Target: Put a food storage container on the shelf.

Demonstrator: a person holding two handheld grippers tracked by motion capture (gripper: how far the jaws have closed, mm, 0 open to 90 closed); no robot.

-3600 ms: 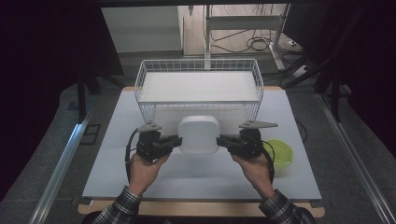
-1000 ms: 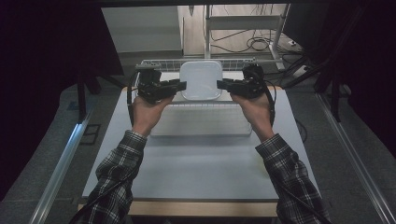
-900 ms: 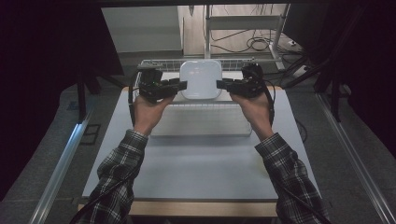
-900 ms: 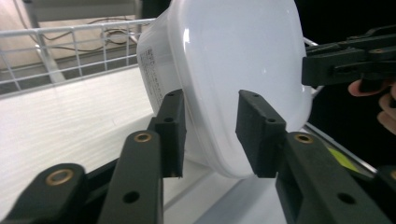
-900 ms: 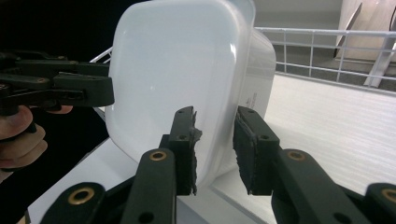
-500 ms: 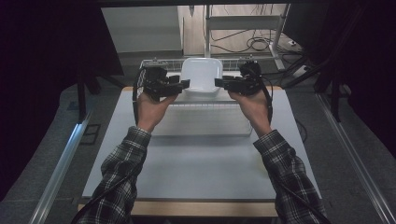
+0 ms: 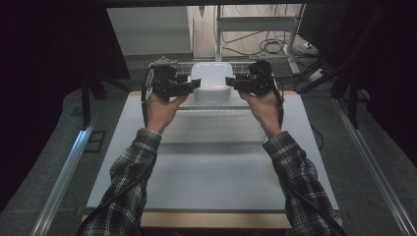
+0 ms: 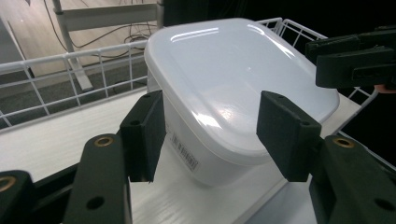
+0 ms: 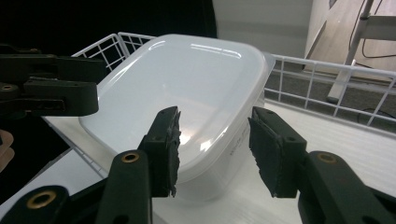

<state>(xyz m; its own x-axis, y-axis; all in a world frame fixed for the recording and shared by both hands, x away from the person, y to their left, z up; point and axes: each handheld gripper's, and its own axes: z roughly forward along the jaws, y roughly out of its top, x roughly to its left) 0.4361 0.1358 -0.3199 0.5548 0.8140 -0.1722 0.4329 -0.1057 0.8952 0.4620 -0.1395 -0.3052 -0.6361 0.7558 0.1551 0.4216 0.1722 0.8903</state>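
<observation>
Your left hand-held gripper (image 8: 210, 135) has just been opening, and its two pads stand clear of the white lidded container (image 8: 233, 84) — one pad off the near corner's side wall, the other over the lid's rim, with a gap at both. Nothing is pinched there now. Your right hand-held gripper (image 9: 212, 149) has been opening too: its jaws straddle the opposite corner of the container (image 9: 187, 88), parted, pads off the plastic as far as the right gripper view tells. So both are loose around it, neither gripping.

Just ahead of both sets of jaws, the container sits upright inside the wire basket (image 8: 70, 70), on its white floor, toward the basket's far end as the high view has it (image 7: 211, 81). It looks settled and level, the lid on square.

So this reads as the let-go after setting it down, and doing it well means leaving cleanly. Spread the jaws a touch wider before you pull back; the lid's rim overhangs the walls, and a pad catching under it could lift or skew the box. Draw each hand-held gripper straight back along its own line, away from the corner, not sideways. Mind the basket's wire wall (image 9: 327, 79) just beside your right jaws, and the same on the left. Move both hands together, so that neither one drags the container across the basket floor toward the other
</observation>
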